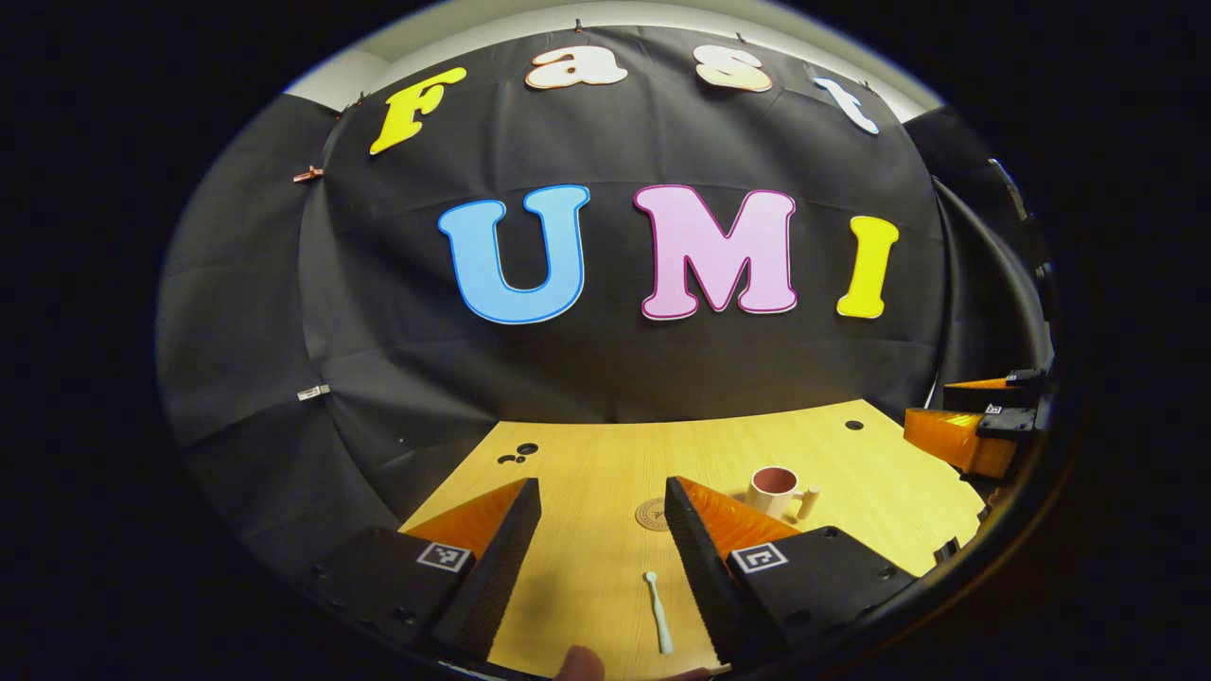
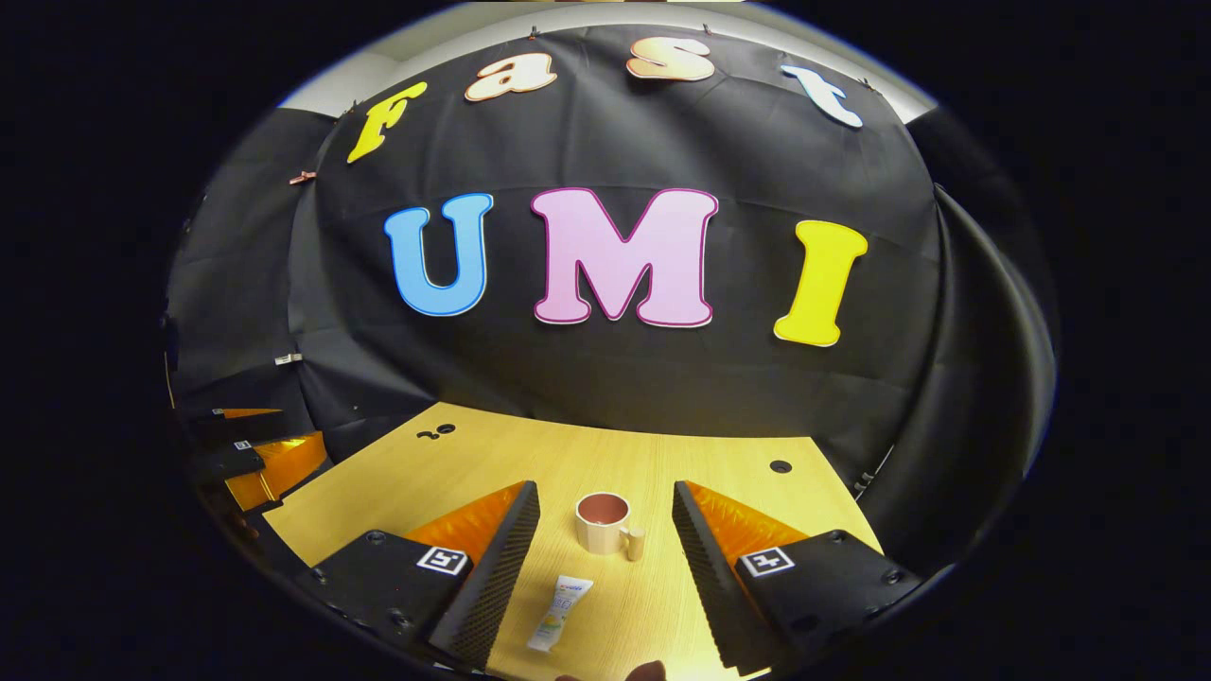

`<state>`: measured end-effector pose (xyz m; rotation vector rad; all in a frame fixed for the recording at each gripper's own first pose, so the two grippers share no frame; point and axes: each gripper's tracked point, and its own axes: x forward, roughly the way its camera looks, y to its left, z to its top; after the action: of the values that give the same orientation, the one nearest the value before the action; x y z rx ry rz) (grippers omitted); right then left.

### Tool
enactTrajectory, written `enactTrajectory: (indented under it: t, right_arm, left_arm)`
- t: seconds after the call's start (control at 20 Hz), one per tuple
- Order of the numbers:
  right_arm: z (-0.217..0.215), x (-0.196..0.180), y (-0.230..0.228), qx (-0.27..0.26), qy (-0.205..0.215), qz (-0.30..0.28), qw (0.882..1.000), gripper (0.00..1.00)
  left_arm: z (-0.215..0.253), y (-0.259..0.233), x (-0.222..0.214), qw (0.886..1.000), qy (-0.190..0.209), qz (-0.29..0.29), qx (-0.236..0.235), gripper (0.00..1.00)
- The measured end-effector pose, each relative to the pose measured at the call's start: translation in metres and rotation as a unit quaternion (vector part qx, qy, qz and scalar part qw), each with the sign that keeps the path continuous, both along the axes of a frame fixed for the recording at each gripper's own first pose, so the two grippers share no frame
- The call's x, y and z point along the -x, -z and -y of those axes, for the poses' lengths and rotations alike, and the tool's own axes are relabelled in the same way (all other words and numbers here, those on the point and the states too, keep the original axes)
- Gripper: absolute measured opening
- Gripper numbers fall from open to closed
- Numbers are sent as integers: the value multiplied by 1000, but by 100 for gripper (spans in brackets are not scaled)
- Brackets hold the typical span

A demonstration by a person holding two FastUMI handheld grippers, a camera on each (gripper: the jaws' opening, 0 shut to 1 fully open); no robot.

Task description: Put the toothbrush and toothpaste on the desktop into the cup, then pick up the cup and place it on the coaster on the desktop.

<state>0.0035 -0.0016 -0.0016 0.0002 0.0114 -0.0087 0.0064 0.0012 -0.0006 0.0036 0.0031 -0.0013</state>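
Since both grippers hang wide and empty: toothbrush point(image 1: 658, 613) lengthwise between left gripper point(image 1: 603, 553) fingers; toothpaste point(image 2: 560, 613) likewise under right gripper point(image 2: 605, 558); cup point(image 2: 603, 522) just ahead.

The wooden desktop point(image 2: 397, 482) carries a cup point(image 2: 603, 522), toothpaste point(image 2: 560, 613), toothbrush point(image 1: 658, 613) and round coaster point(image 1: 651, 514).

Looks like a recording booth: black cloth wall point(image 1: 615, 369) up top, light wooden table point(image 1: 587, 454) along the bottom.
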Motion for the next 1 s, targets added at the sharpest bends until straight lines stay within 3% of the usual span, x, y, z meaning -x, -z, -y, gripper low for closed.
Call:
enactTrajectory:
  t: [0.35,0.6,0.75,1.0]
  right_arm:
    - [-2,-5,5,-1,-2,-15,1000,88]
    - [-10,-20,34,-18,-7,-85,996,88]
    - [-16,-31,69,-30,-14,-149,988,89]
    - [-35,-41,142,-62,-27,-260,963,92]
  left_arm:
    - [1,2,-3,1000,3,-2,-1,84]
    - [1,12,-5,1000,3,-9,-2,85]
    - [0,20,-5,1000,1,-18,-7,86]
    - [-3,45,-6,999,1,-43,4,89]
